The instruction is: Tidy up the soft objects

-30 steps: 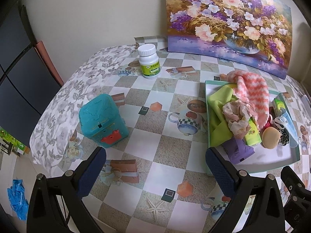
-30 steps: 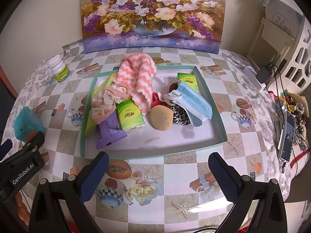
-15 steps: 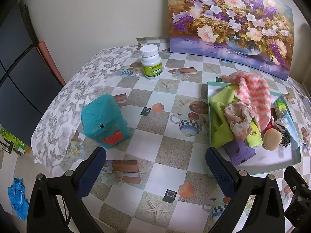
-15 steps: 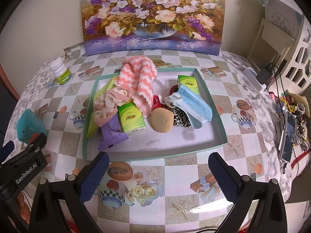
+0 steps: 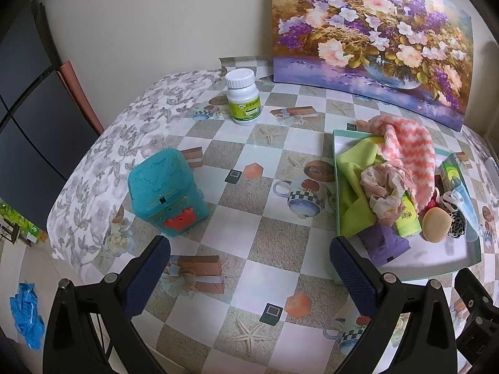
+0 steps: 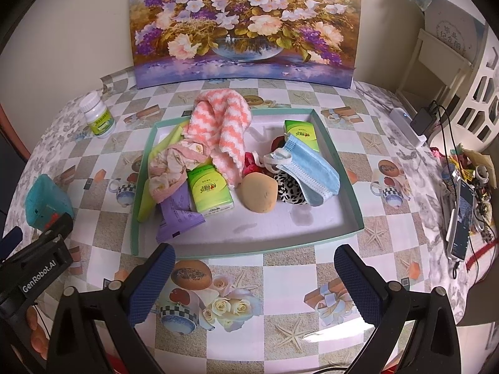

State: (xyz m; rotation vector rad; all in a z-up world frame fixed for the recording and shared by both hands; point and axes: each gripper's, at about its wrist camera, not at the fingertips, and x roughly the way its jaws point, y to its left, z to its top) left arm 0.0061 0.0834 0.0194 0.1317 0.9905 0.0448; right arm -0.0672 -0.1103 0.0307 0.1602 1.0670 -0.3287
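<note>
Left wrist view: we see our left gripper [image 5: 249, 275] hanging wide open and empty over the checked tablecloth [image 5: 274, 249], with a teal plastic box [image 5: 167, 191] ahead and a white pill bottle [image 5: 243, 97] beyond.

Right wrist view: our right gripper [image 6: 254, 283] is likewise spread wide, holding nothing, just short of the shallow green-rimmed tray [image 6: 354, 193]. Inside it lie a pink-and-white zigzag towel [image 6: 226, 127], a blue face mask [image 6: 307, 170], a tan oval sponge [image 6: 259, 193] and a green tissue pack [image 6: 209, 190].
</note>
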